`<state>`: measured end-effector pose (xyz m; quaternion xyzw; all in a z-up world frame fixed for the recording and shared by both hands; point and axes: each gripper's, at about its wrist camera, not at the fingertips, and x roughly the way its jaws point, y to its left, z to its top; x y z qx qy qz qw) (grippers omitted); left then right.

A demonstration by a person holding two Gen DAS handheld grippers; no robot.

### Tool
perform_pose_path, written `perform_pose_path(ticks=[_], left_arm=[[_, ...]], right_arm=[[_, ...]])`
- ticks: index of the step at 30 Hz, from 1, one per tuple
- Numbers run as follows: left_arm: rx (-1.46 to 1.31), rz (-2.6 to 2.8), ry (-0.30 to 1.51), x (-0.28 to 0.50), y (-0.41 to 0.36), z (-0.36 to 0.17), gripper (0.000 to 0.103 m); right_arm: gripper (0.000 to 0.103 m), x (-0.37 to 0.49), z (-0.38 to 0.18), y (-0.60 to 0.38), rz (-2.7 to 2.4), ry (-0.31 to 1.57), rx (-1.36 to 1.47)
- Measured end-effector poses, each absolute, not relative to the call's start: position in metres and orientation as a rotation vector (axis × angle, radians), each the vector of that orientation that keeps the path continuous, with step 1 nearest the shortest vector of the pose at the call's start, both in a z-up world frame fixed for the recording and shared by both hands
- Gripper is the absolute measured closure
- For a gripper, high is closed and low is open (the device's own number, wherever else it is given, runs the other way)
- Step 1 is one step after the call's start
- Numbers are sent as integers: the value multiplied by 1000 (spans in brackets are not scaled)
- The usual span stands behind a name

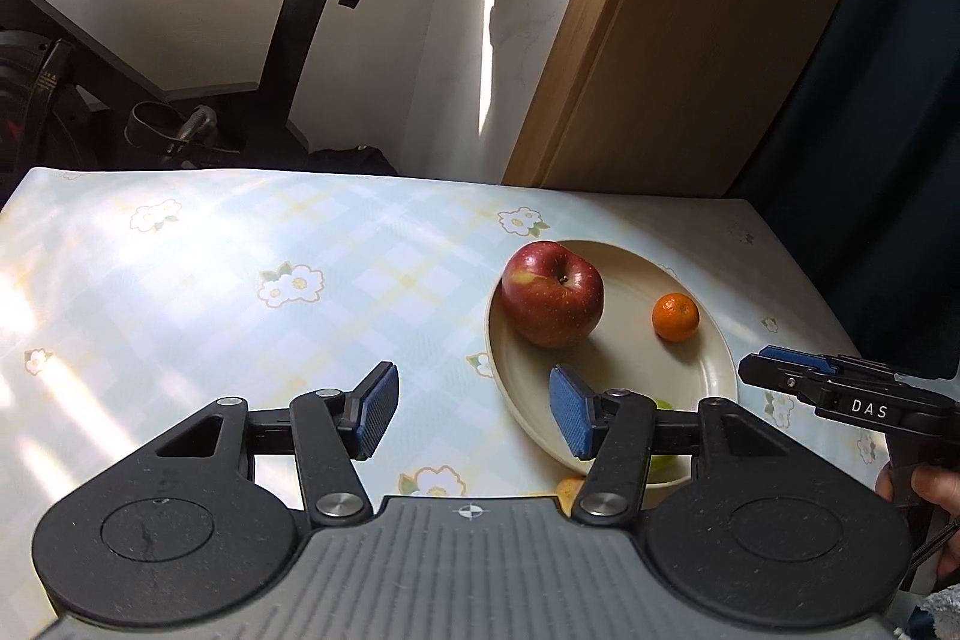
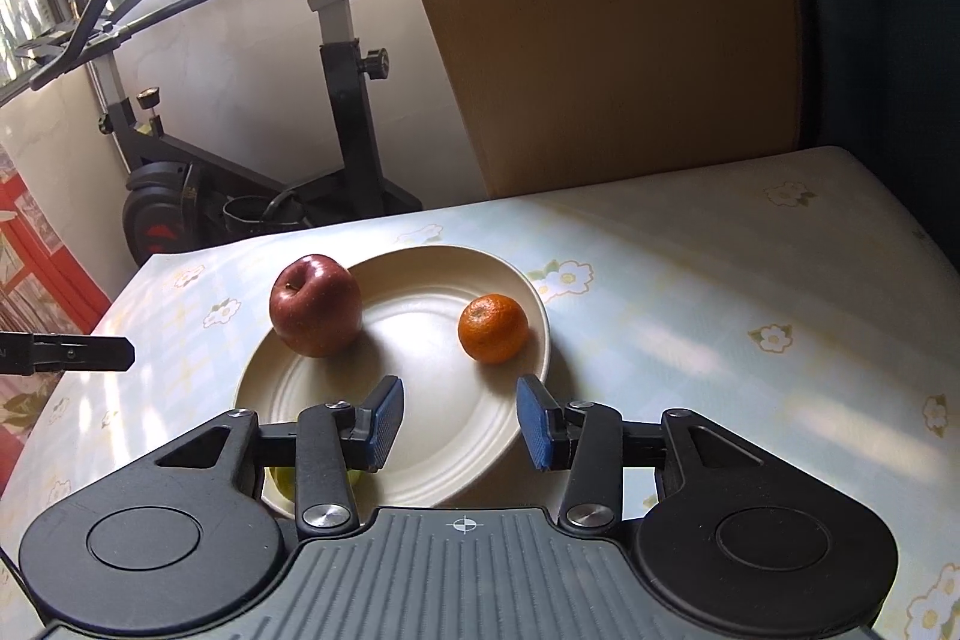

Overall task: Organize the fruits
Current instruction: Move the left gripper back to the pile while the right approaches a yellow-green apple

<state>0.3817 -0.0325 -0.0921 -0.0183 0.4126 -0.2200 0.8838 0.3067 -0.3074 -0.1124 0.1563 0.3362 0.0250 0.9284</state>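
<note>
left tongs: blue pads apart, nothing between them, angled down toward the counter
right tongs: blue pads apart with a narrower gap, nothing gripped, also angled down toward the counter
right hand: fingers wrapped on the right tongs' handle, seen just right of the left tongs

So the plate sits on the counter, with the apple on its left side and the orange over on the right, well apart. Exercise bike stands behind the counter, board leaning to its right. Both claws hang over the plate's near edge, left claw beside right claw.
</note>
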Motion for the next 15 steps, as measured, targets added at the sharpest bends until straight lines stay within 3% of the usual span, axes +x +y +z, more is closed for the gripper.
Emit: perform_pose_path(ticks=[15], left_arm=[[2,-416,846,328,4,-94,45]], right_arm=[[64,261,-109,-265,115,686,311]])
